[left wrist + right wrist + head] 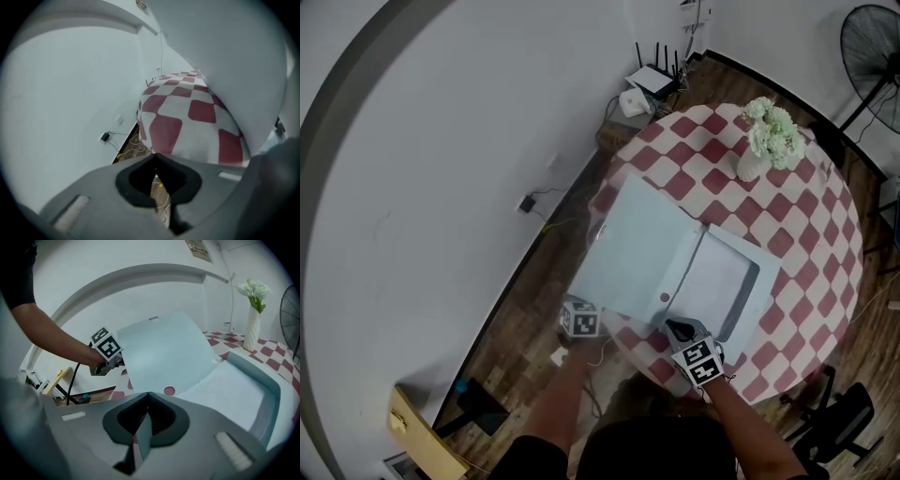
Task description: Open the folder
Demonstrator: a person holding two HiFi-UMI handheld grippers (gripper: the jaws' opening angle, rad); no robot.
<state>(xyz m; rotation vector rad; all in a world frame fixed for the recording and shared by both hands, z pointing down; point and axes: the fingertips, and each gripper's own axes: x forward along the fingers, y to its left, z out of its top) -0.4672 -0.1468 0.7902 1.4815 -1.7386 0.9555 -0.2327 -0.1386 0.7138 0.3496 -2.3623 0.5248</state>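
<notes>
A pale blue folder lies open on the round checkered table (pixel 806 234). Its cover (pixel 642 248) is swung out to the left and hangs past the table's edge, beside the tray-like base (pixel 722 281). My left gripper (pixel 584 305) sits at the cover's near left corner, jaws shut with nothing between them (pixel 155 155). The cover's underside (pixel 234 61) looms above it to the right. My right gripper (pixel 678 330) is at the folder's near edge, and its jaws (pixel 148 394) are shut on a thin blue sheet edge. The raised cover (pixel 164 352) and the left gripper (pixel 117 363) show beyond.
A white vase of pale flowers (pixel 769 141) stands at the table's far side. A router (pixel 654 75) and cables lie on the wooden floor by the wall. A fan (pixel 872 47) stands at the upper right, a dark chair (pixel 839 412) at the lower right, and a wooden piece (pixel 417 427) at the lower left.
</notes>
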